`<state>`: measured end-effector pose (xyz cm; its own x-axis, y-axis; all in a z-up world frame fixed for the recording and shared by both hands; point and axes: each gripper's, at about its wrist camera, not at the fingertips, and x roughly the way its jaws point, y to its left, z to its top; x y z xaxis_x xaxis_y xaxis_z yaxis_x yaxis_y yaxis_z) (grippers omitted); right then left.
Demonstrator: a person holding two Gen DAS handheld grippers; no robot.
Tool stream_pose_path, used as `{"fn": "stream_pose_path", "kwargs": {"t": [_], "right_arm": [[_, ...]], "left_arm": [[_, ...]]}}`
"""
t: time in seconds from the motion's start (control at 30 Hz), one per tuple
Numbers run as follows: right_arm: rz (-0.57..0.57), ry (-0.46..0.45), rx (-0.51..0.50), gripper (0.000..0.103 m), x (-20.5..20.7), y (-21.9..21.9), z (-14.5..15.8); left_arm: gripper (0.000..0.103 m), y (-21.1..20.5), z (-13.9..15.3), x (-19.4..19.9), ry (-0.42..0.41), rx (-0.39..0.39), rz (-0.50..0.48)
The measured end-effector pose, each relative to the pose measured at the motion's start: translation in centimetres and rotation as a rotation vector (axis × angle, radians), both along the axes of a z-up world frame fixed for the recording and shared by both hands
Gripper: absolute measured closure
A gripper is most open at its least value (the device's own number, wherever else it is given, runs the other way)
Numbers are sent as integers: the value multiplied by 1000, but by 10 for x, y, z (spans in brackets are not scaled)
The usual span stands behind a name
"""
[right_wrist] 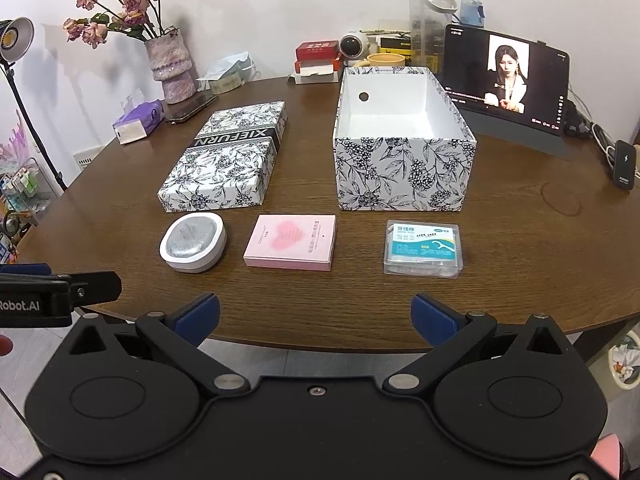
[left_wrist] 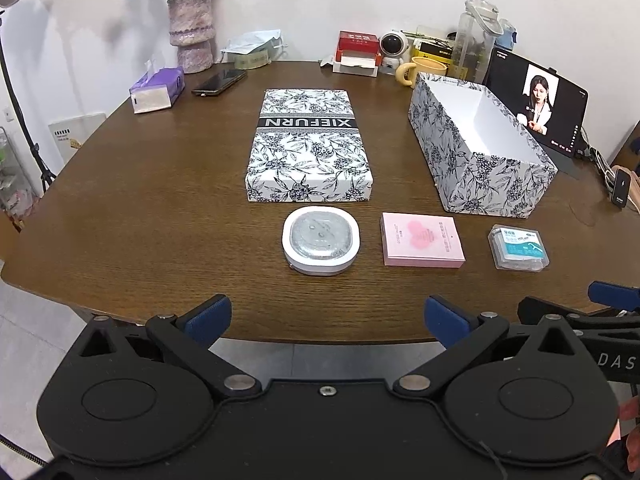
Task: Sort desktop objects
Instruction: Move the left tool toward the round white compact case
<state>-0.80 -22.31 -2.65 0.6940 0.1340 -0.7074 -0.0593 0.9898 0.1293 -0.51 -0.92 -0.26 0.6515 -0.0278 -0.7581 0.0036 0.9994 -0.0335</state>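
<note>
Left wrist view: the left gripper (left_wrist: pixel 326 316) hangs spread wide and empty just off the table's (left_wrist: pixel 140 220) near edge. Along that edge lie, left to right, a white round-cornered case (left_wrist: pixel 321 246), a pink box (left_wrist: pixel 422 246) and a clear floss-pick box (left_wrist: pixel 519 248). Behind them sit the floral lid (left_wrist: pixel 308 148) and, toward the right edge, the open floral box (left_wrist: pixel 476 148).

Right wrist view: the right gripper (right_wrist: pixel 316 316) is likewise released, holding nothing, off the near edge, facing the pink box (right_wrist: pixel 292 242) and floss-pick box (right_wrist: pixel 423 248); the floral box (right_wrist: pixel 404 172) stands empty behind
</note>
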Motion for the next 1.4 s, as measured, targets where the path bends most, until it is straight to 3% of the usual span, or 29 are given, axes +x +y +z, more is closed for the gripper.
{"fn": "stream_pose_path", "kwargs": {"t": [0.43, 0.9, 1.2, 1.4], "right_arm": [[10, -15, 5, 0, -3, -3, 5], [40, 0, -2, 0, 10, -3, 9], [38, 34, -20, 0, 27, -5, 12], [11, 27, -38, 0, 39, -6, 23]], "left_arm": [[0, -4, 3, 7, 0, 35, -7], [0, -2, -4, 28, 53, 54, 5], [0, -1, -4, 53, 93, 71, 1], [0, 4, 4, 77, 121, 42, -16]]}}
